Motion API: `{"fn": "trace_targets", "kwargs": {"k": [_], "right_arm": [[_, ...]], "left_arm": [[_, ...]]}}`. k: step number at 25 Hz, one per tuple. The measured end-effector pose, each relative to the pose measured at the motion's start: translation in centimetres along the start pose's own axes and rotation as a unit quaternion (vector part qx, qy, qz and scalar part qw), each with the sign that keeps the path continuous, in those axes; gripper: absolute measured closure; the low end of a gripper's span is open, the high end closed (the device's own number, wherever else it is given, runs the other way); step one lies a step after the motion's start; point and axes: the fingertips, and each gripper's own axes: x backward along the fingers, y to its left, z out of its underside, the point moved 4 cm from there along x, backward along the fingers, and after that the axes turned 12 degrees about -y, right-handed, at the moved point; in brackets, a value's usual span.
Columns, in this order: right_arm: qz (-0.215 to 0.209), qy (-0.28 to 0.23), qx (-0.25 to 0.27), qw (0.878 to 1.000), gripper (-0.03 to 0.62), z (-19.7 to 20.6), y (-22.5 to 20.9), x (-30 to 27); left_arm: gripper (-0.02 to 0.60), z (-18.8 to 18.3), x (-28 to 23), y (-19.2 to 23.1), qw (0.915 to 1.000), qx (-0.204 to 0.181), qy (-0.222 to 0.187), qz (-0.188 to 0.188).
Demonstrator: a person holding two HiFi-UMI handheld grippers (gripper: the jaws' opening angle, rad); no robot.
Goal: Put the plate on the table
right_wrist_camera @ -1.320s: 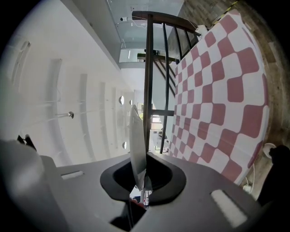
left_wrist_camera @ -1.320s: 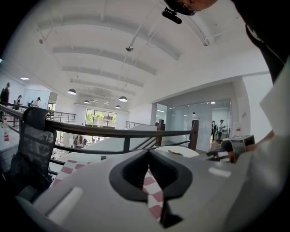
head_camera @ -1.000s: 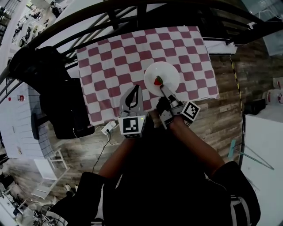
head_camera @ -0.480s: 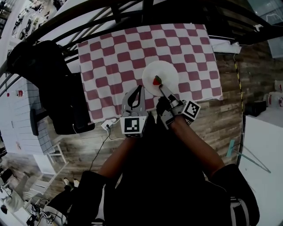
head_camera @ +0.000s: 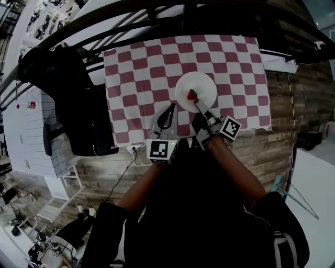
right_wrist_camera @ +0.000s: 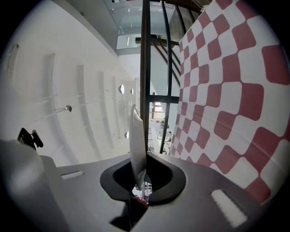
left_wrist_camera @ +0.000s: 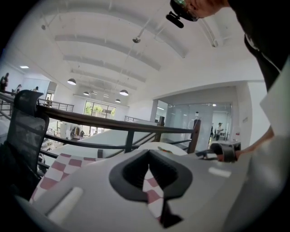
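The right claw (head_camera: 199, 105) is clamped on the near rim of a round white plate (head_camera: 203, 85), biting it at about 6 o'clock. In the right gripper view the plate runs edge-on between the jaws, and a gap with the black railing (head_camera: 157, 13) behind it shows between the plate and the red-and-white checked tablecloth (head_camera: 136, 78). The plate therefore hangs just over the cloth, a little toward 4 o'clock from the middle of the worktop (head_camera: 280, 64). One strawberry (head_camera: 192, 95) sits on the plate toward its 8 o'clock side, close to the gripped rim. The left claw (head_camera: 170, 107) is closed on nothing: its tips meet, and only checked cloth shows through the opening behind them. It hovers over the cloth's near edge at about 8 o'clock from the plate, near it but apart. A black office chair (head_camera: 78, 110) stands at the worktop's 9 o'clock, and a white power strip (head_camera: 134, 149) lies on the wooden floor (head_camera: 261, 152) just off the cloth's 7 o'clock corner.
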Motion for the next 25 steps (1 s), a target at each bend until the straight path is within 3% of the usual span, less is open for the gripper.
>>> {"fn": "trace_targets", "kwargs": {"k": [9, 19, 25], "right_arm": [[0.025, 0.032, 0.009, 0.999, 0.574, -1.4, -3.6, -2.9], [0.045, 0.059, 0.022, 0.997, 0.574, -2.7, -8.8, -5.1], [0.01, 0.075, 0.046, 0.996, 0.574, -3.8, -11.8, -6.7]], "left_arm": [[0.574, 0.4, -3.6, 1.9, 0.9997, -0.015, 0.015, -0.013], [0.574, 2.3, -5.7, 2.8, 0.9978, 0.01, 0.046, -0.046], [0.574, 2.2, -6.6, 3.0, 0.996, 0.012, 0.055, -0.069]]}}
